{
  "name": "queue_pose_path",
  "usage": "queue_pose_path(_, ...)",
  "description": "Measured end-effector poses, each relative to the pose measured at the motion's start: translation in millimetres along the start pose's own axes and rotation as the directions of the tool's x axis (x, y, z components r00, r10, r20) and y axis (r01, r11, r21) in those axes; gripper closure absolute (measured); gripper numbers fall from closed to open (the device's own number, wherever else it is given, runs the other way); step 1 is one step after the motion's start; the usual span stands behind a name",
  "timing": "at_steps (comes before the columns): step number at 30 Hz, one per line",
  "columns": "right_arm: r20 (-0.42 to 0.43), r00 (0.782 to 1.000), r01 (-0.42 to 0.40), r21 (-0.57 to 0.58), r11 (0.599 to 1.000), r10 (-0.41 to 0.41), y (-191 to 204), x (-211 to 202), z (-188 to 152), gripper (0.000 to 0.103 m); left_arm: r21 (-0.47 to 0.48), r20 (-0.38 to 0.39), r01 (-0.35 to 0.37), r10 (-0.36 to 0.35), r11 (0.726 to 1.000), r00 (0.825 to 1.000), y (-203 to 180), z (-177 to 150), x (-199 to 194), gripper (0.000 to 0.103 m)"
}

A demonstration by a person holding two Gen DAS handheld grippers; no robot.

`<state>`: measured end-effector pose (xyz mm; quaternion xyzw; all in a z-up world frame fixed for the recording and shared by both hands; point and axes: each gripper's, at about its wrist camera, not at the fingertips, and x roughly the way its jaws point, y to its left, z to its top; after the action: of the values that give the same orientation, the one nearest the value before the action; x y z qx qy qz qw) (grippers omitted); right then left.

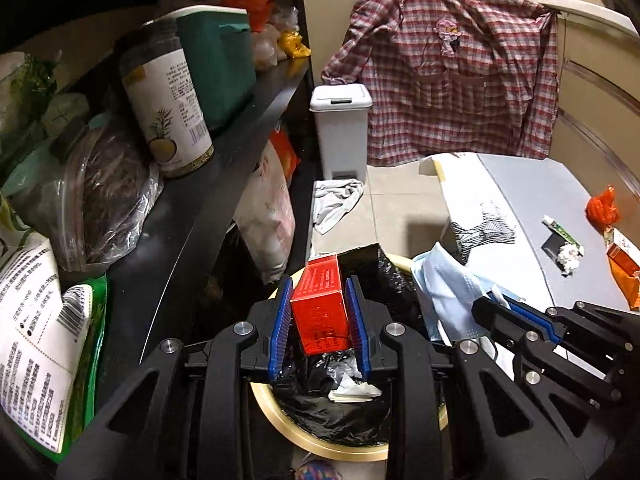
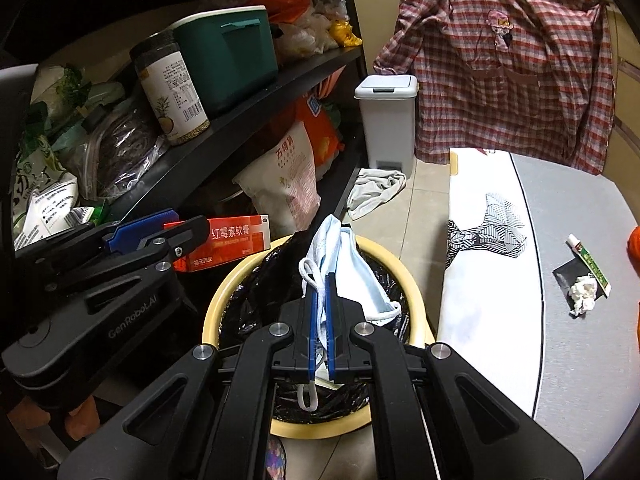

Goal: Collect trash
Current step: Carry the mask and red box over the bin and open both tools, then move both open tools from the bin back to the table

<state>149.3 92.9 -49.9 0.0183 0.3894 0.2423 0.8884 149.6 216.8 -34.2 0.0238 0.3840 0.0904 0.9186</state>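
Holding both bits over bin [image 2: 248, 276]: drop time, I reckon
Left gripper [image 1: 319, 300]: clamped on red box [image 1: 320, 308], above bin's near-left rim
Right gripper [image 2: 321, 300]: pinching face mask [image 2: 352, 268] over bin's middle
Tip: release only once centred over bin liner [image 1: 340, 412], box first

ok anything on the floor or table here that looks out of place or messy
Yes. A pale cloth lies crumpled on the floor tiles at the foot of the white pedal bin. On the grey table, a crumpled tissue, a small tube and a dark wrapper lie loose, still uncollected.
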Motion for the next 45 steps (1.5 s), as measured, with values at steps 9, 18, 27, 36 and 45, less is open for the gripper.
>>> queue_pose_path(9, 0.005, 1.0, 0.028, 0.041, 0.999, -0.028, -6.4, 6.5, 1.7, 0.047, -0.096, 0.014, -0.081, 0.082, 0.992, 0.996, 16.5, 2.0, 1.8, 0.014)
queue_pose_path(18, 0.006, 0.999, 0.036, 0.053, 0.998, -0.037, -11.7, -4.8, -3.2, 0.045, -0.029, 0.048, -0.121, 0.122, 0.992, 0.991, 7.8, 0.7, -6.7, 0.014)
queue_pose_path(27, 0.056, 0.997, 0.047, 0.067, 0.997, -0.051, -26.8, -47.6, -13.0, 0.039, -0.025, 0.101, -0.143, 0.145, 0.989, 0.984, 2.0, 0.3, -25.9, 0.014)
queue_pose_path(36, 0.152, 0.976, 0.144, 0.099, 0.985, -0.158, -80.7, -116.2, -32.5, 0.038, -0.098, 0.16, -0.098, 0.113, 0.99, 0.981, -11.6, 5.9, -42.0, 0.013)
queue_pose_path(45, 0.191, 0.936, 0.265, 0.171, 0.949, -0.296, -158.5, -163.7, -56.3, 0.038, -0.102, 0.23, -0.019, 0.043, 0.995, 0.972, -73.7, 16.9, -43.9, 0.013)
